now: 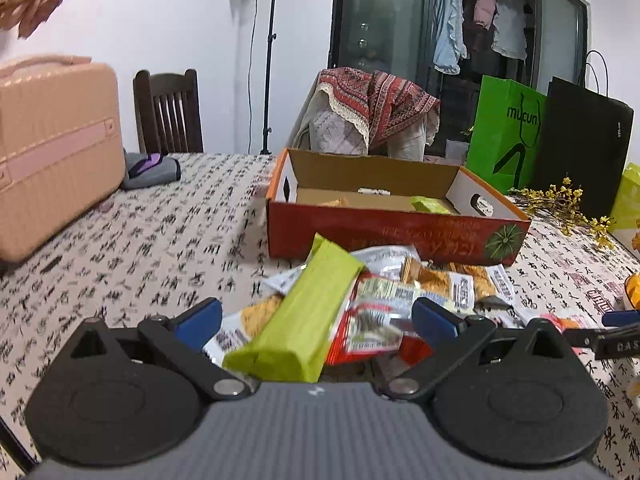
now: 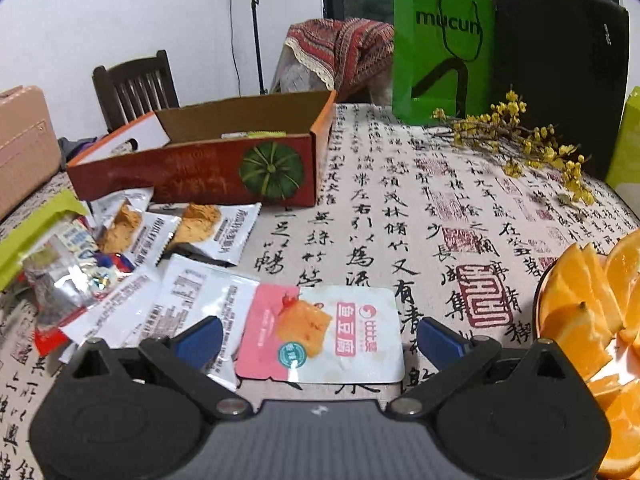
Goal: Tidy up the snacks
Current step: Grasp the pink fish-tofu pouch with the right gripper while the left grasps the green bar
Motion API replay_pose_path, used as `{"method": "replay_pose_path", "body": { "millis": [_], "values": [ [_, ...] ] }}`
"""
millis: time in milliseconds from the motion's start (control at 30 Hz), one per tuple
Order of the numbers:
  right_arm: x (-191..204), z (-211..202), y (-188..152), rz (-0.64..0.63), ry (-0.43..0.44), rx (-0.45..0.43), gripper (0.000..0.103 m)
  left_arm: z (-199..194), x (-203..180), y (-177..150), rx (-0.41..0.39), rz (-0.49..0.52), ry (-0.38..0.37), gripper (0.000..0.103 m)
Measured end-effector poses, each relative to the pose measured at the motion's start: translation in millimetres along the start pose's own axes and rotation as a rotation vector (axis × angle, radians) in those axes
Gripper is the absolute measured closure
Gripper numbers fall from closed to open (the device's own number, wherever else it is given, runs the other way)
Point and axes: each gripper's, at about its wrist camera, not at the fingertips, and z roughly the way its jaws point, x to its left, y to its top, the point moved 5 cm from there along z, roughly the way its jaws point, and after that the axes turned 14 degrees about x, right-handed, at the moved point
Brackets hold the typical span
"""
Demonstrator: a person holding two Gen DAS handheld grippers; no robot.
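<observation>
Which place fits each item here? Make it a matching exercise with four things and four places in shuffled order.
Things:
1. green bar
2. pink-and-white pouch
3. orange slices
4. yellow flower sprig

Places:
A. in a bowl at the right edge
B. between the open right tool's fingers
C. on top of the snack pile
D. in front of the green bag

Pairs: 1-C, 2-B, 3-A, 4-D

Each gripper (image 1: 316,320) (image 2: 320,336): blue finger pads; black linkages, silver pivots; grey ribbed body.
</observation>
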Motion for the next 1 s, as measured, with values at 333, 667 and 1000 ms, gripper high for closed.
{"method": "replay_pose_path", "body": {
  "millis": [333, 667, 1000],
  "values": [
    [5, 17, 8, -0.005, -0.041, 0.006, 0.000, 0, 9, -3, 0.002, -0.016, 0.004, 0.000],
    [4, 15, 5, -0.006, -0.040, -0.006, 0.001, 2, 11, -7, 0.016, -0.030, 0.001, 0.000],
    [9, 9, 1, -0.027, -0.034, -0.035, 0.014, 3, 16, -8, 0.021, -0.041, 0.011, 0.000]
  ]
}}
